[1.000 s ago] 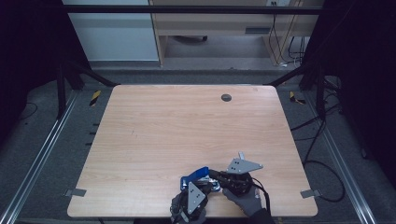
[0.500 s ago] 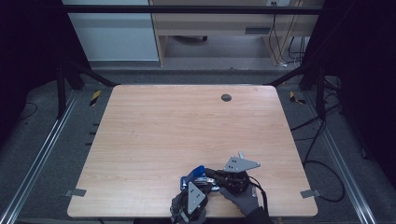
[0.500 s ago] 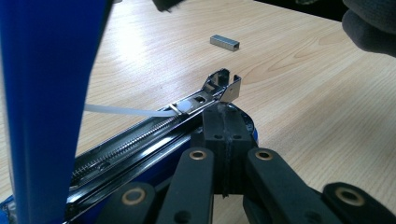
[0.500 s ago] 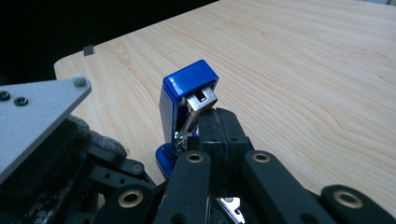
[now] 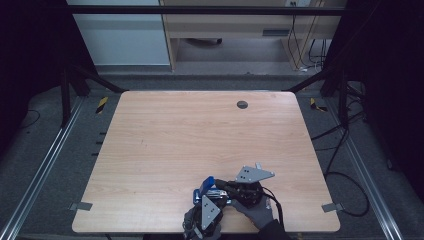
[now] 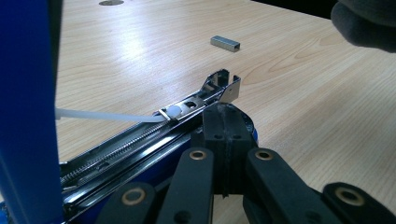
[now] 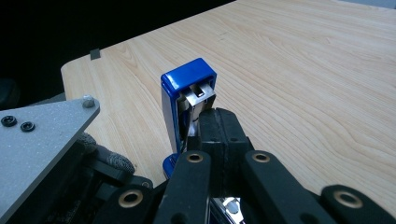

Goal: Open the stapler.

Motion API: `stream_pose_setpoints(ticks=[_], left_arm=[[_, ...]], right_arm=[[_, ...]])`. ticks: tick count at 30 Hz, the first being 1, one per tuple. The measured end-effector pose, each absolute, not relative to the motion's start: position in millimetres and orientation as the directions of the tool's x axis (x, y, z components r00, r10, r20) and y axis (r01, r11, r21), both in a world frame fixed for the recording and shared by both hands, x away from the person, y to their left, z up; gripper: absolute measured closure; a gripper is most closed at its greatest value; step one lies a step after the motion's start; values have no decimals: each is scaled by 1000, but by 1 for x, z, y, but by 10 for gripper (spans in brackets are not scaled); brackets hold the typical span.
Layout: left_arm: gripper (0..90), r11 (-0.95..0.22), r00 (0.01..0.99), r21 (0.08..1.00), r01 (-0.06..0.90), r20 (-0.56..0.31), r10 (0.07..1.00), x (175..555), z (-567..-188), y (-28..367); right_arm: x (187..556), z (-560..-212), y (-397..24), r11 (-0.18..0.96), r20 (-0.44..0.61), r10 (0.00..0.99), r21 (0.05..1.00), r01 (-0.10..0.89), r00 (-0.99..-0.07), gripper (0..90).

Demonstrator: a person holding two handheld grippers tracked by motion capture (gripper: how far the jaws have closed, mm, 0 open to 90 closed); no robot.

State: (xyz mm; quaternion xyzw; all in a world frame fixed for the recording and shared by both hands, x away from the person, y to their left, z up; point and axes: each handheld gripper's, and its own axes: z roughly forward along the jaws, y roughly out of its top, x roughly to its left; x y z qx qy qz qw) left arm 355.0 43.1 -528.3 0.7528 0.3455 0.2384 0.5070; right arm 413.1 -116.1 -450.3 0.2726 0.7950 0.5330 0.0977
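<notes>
A blue stapler [image 5: 206,184] lies swung open near the table's front edge. In the left gripper view its chrome magazine [image 6: 140,135] runs level and its blue lid [image 6: 23,116] rises at the left. My left gripper [image 6: 223,122] has its pads together at the stapler's front end, against the blue base. In the right gripper view the lid [image 7: 187,93] stands upright, and my right gripper [image 7: 219,126] is shut with its tips at the lid's metal inner side. A short strip of staples [image 6: 225,43] lies loose on the wood beyond.
The wooden table [image 5: 200,135] has a dark round cable hole [image 5: 242,104] at the back. Both gloved hands crowd the front edge, and the left gripper's grey plate [image 7: 37,135] sits close beside the right gripper. Cables run on the floor at the right.
The right gripper has edged slightly left toward the stapler. The left gripper and the stapler stay where they were.
</notes>
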Motion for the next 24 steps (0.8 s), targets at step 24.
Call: stream_pose_setpoints(ticks=[24], left_arm=[[900,-245,651,930,273,9,759,354,-529,42]], right_arm=[[417,-446,-105,291,139,514,900,325,-846,900]])
